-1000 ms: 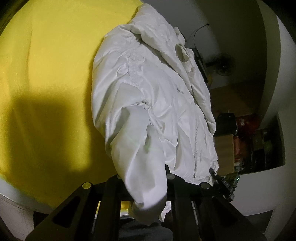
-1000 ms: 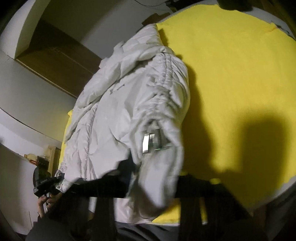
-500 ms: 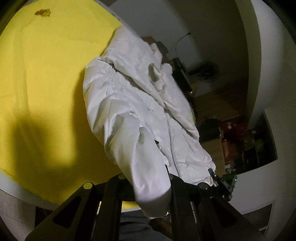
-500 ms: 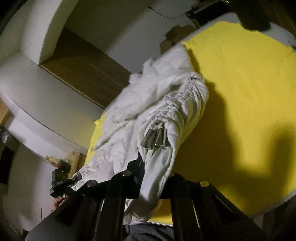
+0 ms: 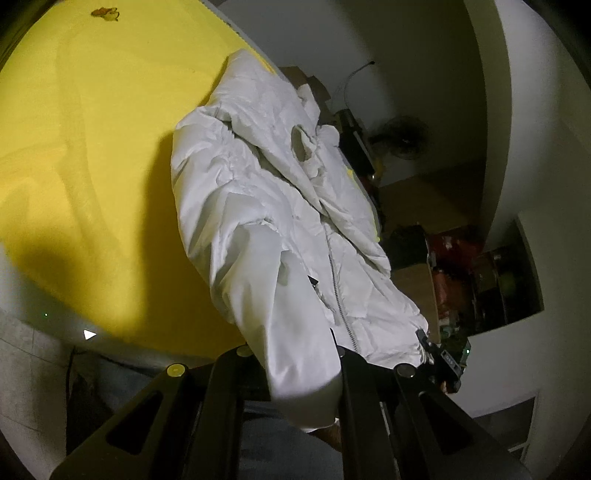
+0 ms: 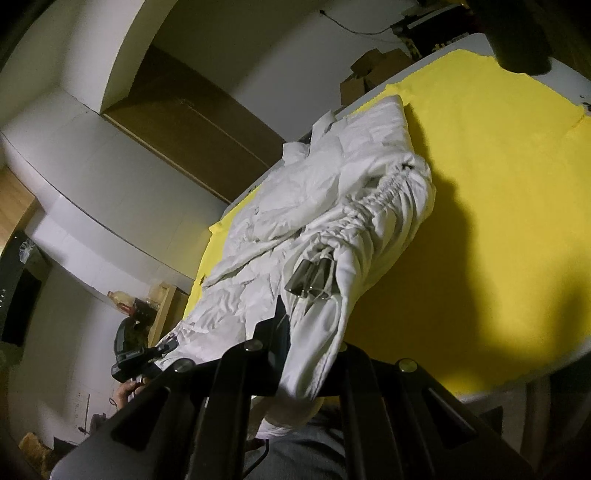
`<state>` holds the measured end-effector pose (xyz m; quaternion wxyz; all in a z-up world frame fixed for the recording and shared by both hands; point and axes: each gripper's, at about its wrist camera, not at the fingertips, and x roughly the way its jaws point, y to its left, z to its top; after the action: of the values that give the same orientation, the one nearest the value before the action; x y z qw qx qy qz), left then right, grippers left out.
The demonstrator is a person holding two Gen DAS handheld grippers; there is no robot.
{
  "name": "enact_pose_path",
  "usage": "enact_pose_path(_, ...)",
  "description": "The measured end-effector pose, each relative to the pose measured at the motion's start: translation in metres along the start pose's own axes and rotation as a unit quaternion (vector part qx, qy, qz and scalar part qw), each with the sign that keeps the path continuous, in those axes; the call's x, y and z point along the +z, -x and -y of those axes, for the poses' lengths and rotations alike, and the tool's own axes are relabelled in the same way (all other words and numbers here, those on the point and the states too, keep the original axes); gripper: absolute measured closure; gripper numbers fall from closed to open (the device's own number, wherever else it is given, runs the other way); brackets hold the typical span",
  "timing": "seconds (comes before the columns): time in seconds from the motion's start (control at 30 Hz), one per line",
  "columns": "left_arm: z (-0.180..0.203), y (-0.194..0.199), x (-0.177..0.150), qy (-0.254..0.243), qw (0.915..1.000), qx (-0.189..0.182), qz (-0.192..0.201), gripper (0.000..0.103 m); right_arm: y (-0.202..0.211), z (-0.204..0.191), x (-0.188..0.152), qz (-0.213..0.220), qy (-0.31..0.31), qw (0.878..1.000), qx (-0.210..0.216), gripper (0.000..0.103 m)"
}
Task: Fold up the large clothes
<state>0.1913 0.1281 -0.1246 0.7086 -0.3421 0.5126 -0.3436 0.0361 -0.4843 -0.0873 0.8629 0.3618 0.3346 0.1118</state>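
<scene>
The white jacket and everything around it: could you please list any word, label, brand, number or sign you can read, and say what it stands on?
None can be read.
White jacket: no print or label shows; the metal clips on its sleeve are blank.
Yellow cloth: plain, with only a small orange-brown mark near its far edge, too small to make out.
Shelf clutter: too dark and blurred to read.

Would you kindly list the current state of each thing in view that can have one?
white jacket: zipped, crumpled, near end lifted, far end on the cloth.
left gripper: shut on the jacket's sleeve.
right gripper: shut on the other sleeve.
yellow cloth: spread flat over the table.
</scene>
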Motion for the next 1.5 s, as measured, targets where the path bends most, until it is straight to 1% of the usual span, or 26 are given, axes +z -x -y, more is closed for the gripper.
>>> enact_pose_path(0.03,-0.002,0.000,-0.001,0.001,1.0000,0.001,-0.001,0.097,0.002,0.003,-0.001,0.003,-0.001,1.000,-0.003,0.097)
enact_pose_path(0.1,-0.010,-0.012,-0.001,0.003,0.9997,0.019,-0.013,0.097,-0.001,0.016,-0.004,-0.004,-0.013,1.000,-0.020,0.097)
enact_pose_path(0.13,-0.014,-0.018,-0.001,0.002,0.9995,0.025,-0.021,0.097,-0.009,0.025,-0.007,-0.018,-0.021,0.999,-0.029,0.095)
enact_pose_path(0.2,-0.024,-0.031,0.000,0.012,0.9989,0.031,-0.032,0.096,-0.021,0.035,-0.012,-0.043,-0.035,0.998,-0.038,0.089)
enact_pose_path(0.23,-0.027,-0.034,0.002,0.013,0.9988,0.034,-0.033,0.093,-0.028,0.040,-0.016,-0.055,-0.040,0.996,-0.049,0.081)
enact_pose_path(0.27,-0.028,-0.035,0.004,0.015,0.9988,0.033,-0.032,0.093,-0.030,0.041,-0.019,-0.059,-0.039,0.996,-0.061,0.064)
enact_pose_path(0.3,-0.029,-0.033,0.005,0.019,0.9989,0.030,-0.031,0.092,-0.031,0.044,-0.021,-0.062,-0.039,0.995,-0.070,0.052)
enact_pose_path(0.33,-0.030,-0.032,0.006,0.021,0.9989,0.027,-0.031,0.088,-0.032,0.047,-0.024,-0.063,-0.045,0.994,-0.075,0.035)
enact_pose_path(0.37,-0.031,-0.033,0.010,0.023,0.9989,0.023,-0.033,0.084,-0.032,0.050,-0.025,-0.063,-0.053,0.994,-0.075,0.031)
enact_pose_path(0.43,-0.031,-0.034,0.005,0.025,0.9987,0.021,-0.040,0.059,-0.034,0.056,-0.029,-0.064,-0.066,0.993,-0.072,0.031)
enact_pose_path(0.47,-0.031,-0.036,0.007,0.029,0.9984,0.021,-0.044,0.058,-0.035,0.058,-0.030,-0.068,-0.066,0.993,-0.072,0.032)
enact_pose_path(0.5,-0.032,-0.037,0.005,0.029,0.9983,0.021,-0.045,0.058,-0.037,0.057,-0.033,-0.070,-0.065,0.993,-0.074,0.035)
enact_pose_path(0.53,-0.031,-0.039,0.006,0.025,0.9984,0.022,-0.046,0.061,-0.039,0.056,-0.034,-0.068,-0.061,0.993,-0.071,0.046)
enact_pose_path(0.6,-0.029,-0.044,-0.002,0.016,0.9983,0.029,-0.048,0.062,-0.042,0.055,-0.038,-0.072,-0.052,0.994,-0.070,0.068)
enact_pose_path(0.63,-0.028,-0.044,-0.002,0.013,0.9983,0.032,-0.048,0.068,-0.044,0.055,-0.041,-0.072,-0.050,0.993,-0.074,0.088)
enact_pose_path(0.67,-0.027,-0.044,-0.004,0.010,0.9984,0.034,-0.045,0.076,-0.043,0.056,-0.040,-0.073,-0.048,0.994,-0.071,0.089)
enact_pose_path(0.7,-0.026,-0.043,-0.003,0.004,0.9983,0.039,-0.043,0.092,-0.041,0.058,-0.039,-0.071,-0.054,0.994,-0.061,0.090)
enact_pose_path(0.87,-0.020,-0.035,-0.001,-0.007,0.9988,0.031,-0.038,0.094,-0.027,0.059,-0.031,-0.060,-0.059,0.996,-0.032,0.093)
enact_pose_path(1.03,-0.015,-0.028,0.011,-0.008,0.9992,0.003,-0.038,0.094,-0.019,0.056,-0.017,-0.055,-0.066,0.996,0.003,0.094)
enact_pose_path(1.1,-0.009,-0.023,0.020,-0.009,0.9994,-0.008,-0.032,0.094,-0.015,0.053,-0.010,-0.053,-0.070,0.996,0.021,0.094)
enact_pose_path(1.17,-0.003,-0.017,0.030,-0.014,0.9995,-0.019,-0.023,0.094,-0.012,0.047,0.004,-0.047,-0.074,0.995,0.043,0.095)
enact_pose_path(1.27,0.014,-0.010,0.048,-0.030,0.9990,-0.034,-0.005,0.094,-0.008,0.037,0.026,-0.037,-0.066,0.995,0.058,0.095)
enact_pose_path(1.4,0.041,-0.013,0.076,-0.058,0.9978,-0.031,0.009,0.094,-0.009,0.019,0.057,-0.028,-0.045,0.996,0.067,0.095)
enact_pose_path(1.5,0.056,-0.016,0.096,-0.069,0.9972,-0.025,0.014,0.095,-0.015,0.009,0.080,-0.026,-0.029,0.997,0.067,0.096)
